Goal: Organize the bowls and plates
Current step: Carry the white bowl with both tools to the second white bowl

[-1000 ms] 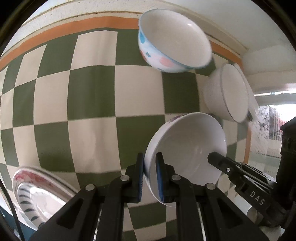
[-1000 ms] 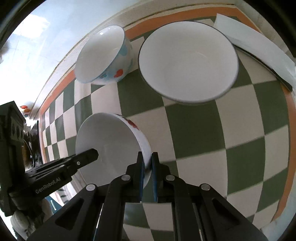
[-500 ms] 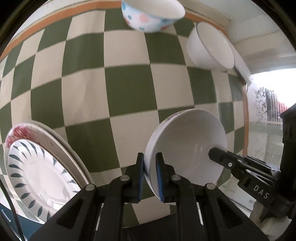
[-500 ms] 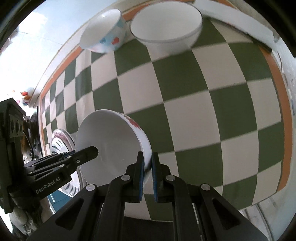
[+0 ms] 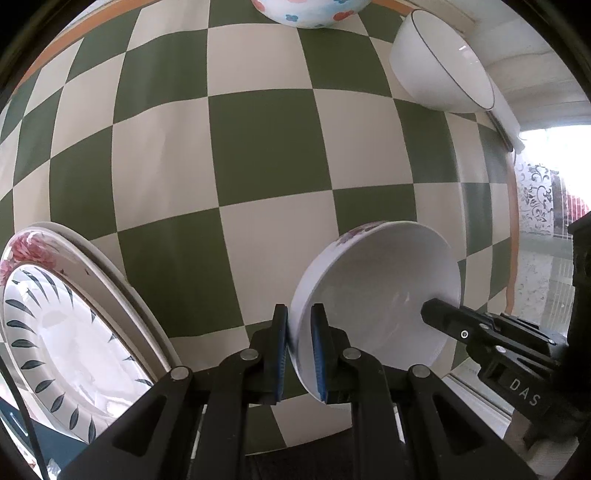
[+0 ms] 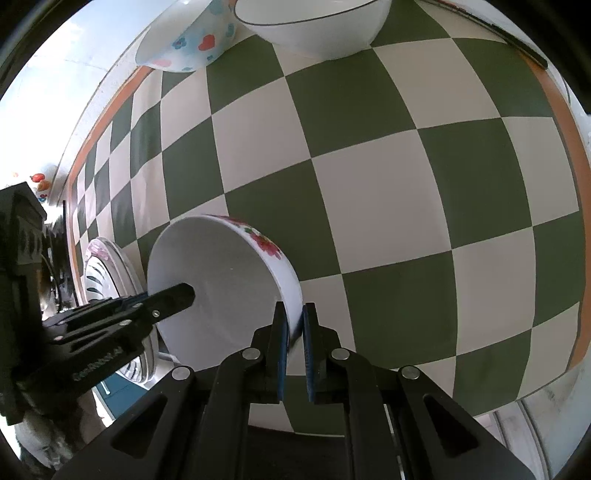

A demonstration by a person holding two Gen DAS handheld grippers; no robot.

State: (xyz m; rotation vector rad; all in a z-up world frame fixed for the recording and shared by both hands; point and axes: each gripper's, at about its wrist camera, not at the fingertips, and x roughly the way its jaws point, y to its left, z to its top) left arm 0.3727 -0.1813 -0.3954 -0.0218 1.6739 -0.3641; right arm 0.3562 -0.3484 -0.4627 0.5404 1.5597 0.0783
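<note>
A white bowl with red flowers on its outside [image 5: 373, 291] [image 6: 221, 269] hangs above the checkered table, held by both grippers on opposite rims. My left gripper [image 5: 299, 328] is shut on its near rim in the left wrist view. My right gripper [image 6: 293, 325] is shut on the other rim. Each gripper shows in the other's view, the right one [image 5: 480, 332] and the left one [image 6: 122, 314]. A stack of plates [image 5: 66, 332] [image 6: 107, 277], the top one with dark leaf marks, lies to the left of the bowl.
At the far side of the green and cream checkered table [image 5: 258, 155] stand a bowl with blue and red hearts and flowers [image 5: 306, 11] [image 6: 188, 44] and a plain white bowl with a dark rim [image 5: 439, 70] [image 6: 317, 29]. The table's orange border runs along its edges.
Both grippers have drawn back toward the near edge with the flowered bowl. The two far bowls have slid to the top of the views. The plate stack has come further into view.
</note>
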